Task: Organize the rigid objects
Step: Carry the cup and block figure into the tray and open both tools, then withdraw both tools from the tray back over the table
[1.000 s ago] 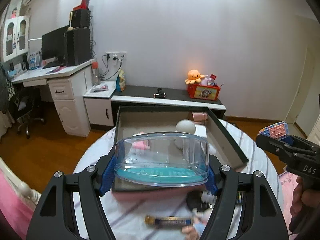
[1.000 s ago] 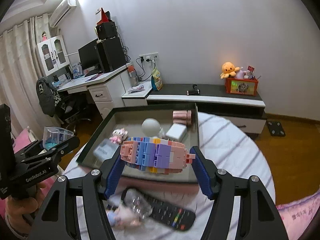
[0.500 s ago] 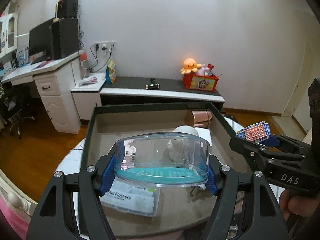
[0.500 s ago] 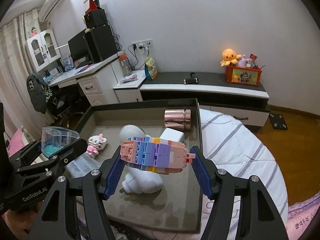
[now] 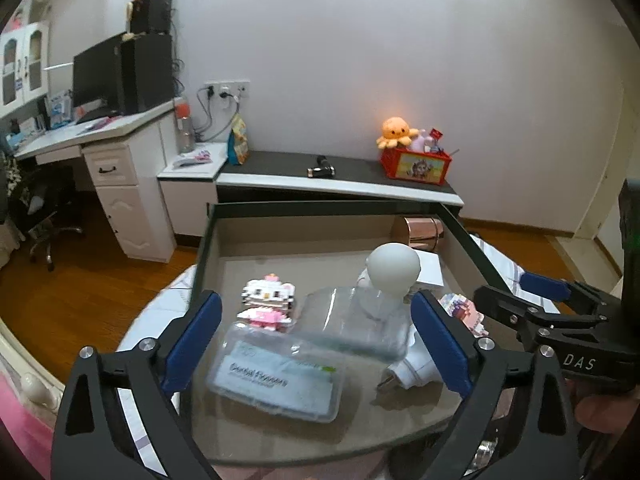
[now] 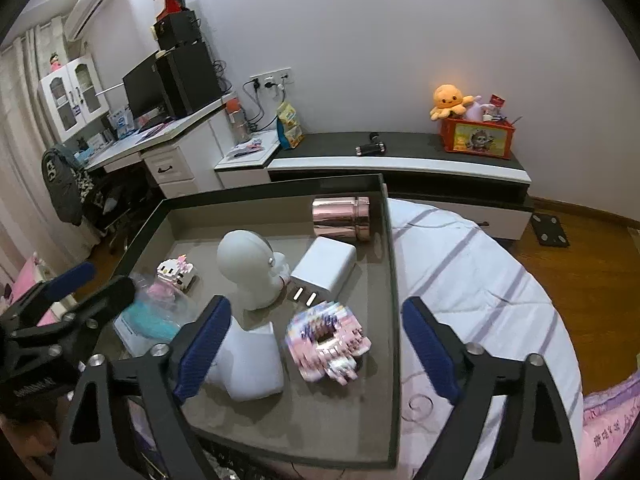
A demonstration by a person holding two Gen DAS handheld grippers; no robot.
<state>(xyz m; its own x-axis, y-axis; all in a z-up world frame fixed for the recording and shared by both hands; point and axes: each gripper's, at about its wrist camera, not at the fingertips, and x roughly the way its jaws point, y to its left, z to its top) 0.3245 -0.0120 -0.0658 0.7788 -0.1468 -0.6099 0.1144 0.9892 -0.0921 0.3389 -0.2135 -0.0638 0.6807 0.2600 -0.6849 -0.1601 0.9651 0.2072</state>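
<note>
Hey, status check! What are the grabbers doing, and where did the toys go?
Both grippers, left and right, just opened, empty. Clear case and block toy in tray. Nothing blocking.

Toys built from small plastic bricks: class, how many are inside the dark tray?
2. The white-and-pink cat figure built of bricks stands at the dark tray's left side; the blurred pink-and-purple brick model lies near its right wall. Others may be hidden.

I see a bedroom at home: a desk (image 6: pixel 160 136) with a computer screen (image 6: pixel 140 92), a toy octopus (image 6: pixel 450 100), wood floor (image 6: pixel 592 248).
</note>
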